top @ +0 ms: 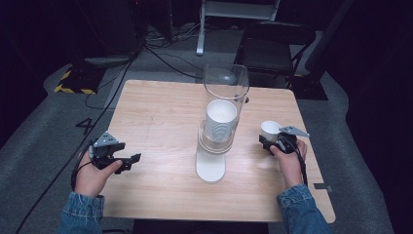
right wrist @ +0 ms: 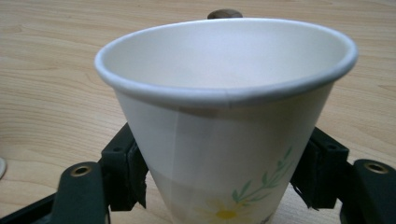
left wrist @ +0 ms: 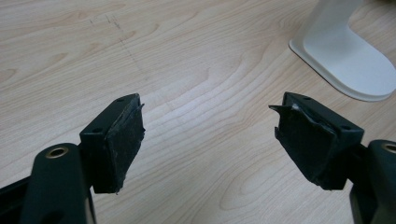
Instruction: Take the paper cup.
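A dark room surrounds my light wooden table (top: pixel 160 105). At the frame's centre stands a clear cup dispenser (top: pixel 221 112) on a white base, with a stack of paper cups (top: pixel 220 122) inside. At right of centre, my right gripper (top: pixel 269 141) is clenched on a single paper cup (right wrist: pixel 224 121), upright, its pads pressing the cup's lower sides in the right gripper view. At lower left, my left gripper (left wrist: pixel 208 140) hangs released over bare wood, jaws wide apart.
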